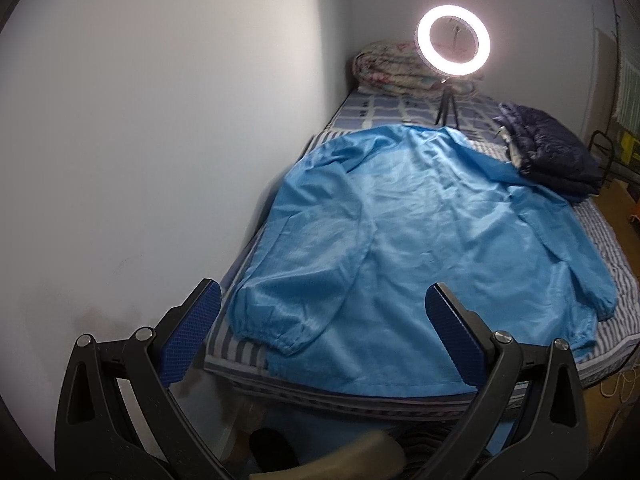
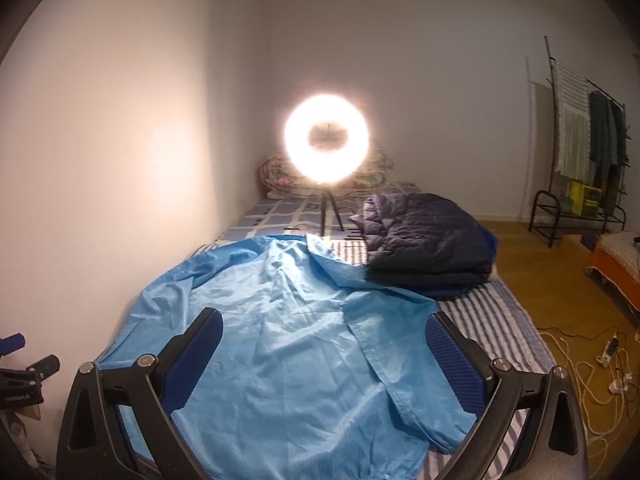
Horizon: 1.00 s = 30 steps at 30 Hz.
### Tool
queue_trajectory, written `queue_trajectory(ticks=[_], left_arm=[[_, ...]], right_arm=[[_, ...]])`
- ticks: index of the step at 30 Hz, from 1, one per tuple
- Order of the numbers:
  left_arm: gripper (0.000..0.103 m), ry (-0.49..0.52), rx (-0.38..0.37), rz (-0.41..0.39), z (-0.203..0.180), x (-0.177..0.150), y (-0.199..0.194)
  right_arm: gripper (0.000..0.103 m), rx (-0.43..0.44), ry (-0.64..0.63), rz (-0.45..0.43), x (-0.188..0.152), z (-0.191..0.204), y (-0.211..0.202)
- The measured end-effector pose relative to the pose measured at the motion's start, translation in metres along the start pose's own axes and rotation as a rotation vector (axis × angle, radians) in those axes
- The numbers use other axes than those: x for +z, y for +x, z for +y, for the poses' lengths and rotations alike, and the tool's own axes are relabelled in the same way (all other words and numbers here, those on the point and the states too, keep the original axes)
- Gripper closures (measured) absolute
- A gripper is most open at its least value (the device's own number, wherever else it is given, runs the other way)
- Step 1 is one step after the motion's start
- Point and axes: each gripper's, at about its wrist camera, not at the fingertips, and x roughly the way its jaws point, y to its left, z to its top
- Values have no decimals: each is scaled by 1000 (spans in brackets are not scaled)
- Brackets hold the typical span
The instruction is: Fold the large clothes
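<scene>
Blue jacket lies spread flat across centre frame on the bed, sleeves out to both sides, no fold visible yet, so folding looks unstarted; left gripper and right gripper both gape wide, holding nothing.
</scene>
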Motion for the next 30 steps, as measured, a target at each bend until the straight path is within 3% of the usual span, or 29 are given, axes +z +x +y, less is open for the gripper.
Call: queue_trajectory(ticks=[10, 21, 28, 30], left_arm=[[0, 1, 11, 8, 14, -4, 20], [1, -18, 11, 42, 21, -6, 44], [20, -79, -21, 101, 45, -19, 66], [25, -127, -43, 133, 57, -26, 74]], right_arm=[[5, 67, -35, 40, -3, 30, 32], [22, 136, -66, 111, -5, 48, 63], [35, 234, -102, 162, -10, 74, 89], [46, 276, -104, 196, -13, 83, 101]])
